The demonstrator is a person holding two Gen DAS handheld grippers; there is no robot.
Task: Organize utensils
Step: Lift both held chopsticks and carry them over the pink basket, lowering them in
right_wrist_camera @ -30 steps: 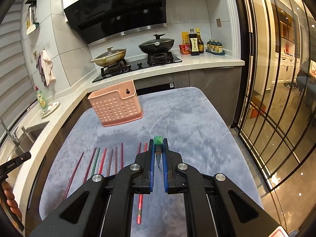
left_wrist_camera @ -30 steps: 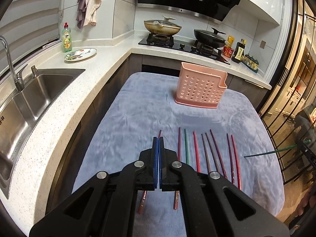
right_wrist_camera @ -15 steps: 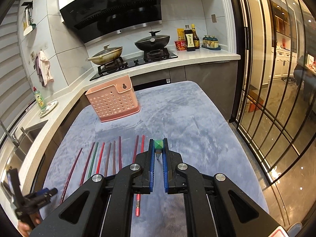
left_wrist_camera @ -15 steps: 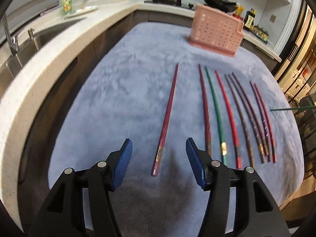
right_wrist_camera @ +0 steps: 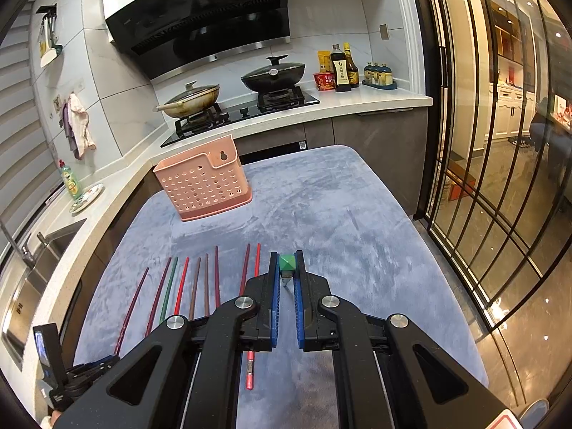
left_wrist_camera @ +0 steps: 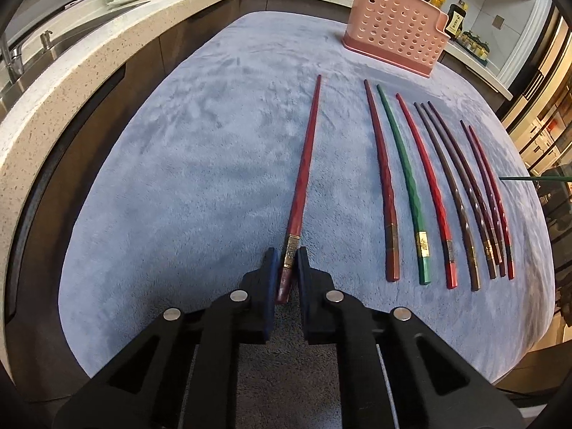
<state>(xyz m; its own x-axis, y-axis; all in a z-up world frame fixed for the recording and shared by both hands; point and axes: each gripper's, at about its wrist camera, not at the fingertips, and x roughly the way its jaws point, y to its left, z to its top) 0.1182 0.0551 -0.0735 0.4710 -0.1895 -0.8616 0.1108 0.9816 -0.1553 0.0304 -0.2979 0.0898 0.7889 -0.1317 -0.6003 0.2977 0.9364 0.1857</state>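
- Clamping left tongs (left_wrist_camera: 286, 264) on red chopstick's (left_wrist_camera: 304, 164) thick end, readying a lift toward pink basket (left_wrist_camera: 393, 35).
- Keeping right tongs (right_wrist_camera: 286, 268) pinched on green chopstick (right_wrist_camera: 287, 264), awaiting pairing.

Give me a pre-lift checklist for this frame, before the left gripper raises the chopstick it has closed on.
1. Left gripper shut on the red chopstick near its handle end: ok.
2. Chopstick's far end off the cloth: not ok, it lies flat.
3. Right gripper shut on the green chopstick: ok.
4. Pink basket upright, path to it free: ok.
5. Basket already holds chopsticks: cannot tell.
6. Neighbouring chopsticks clear of the grip: ok.
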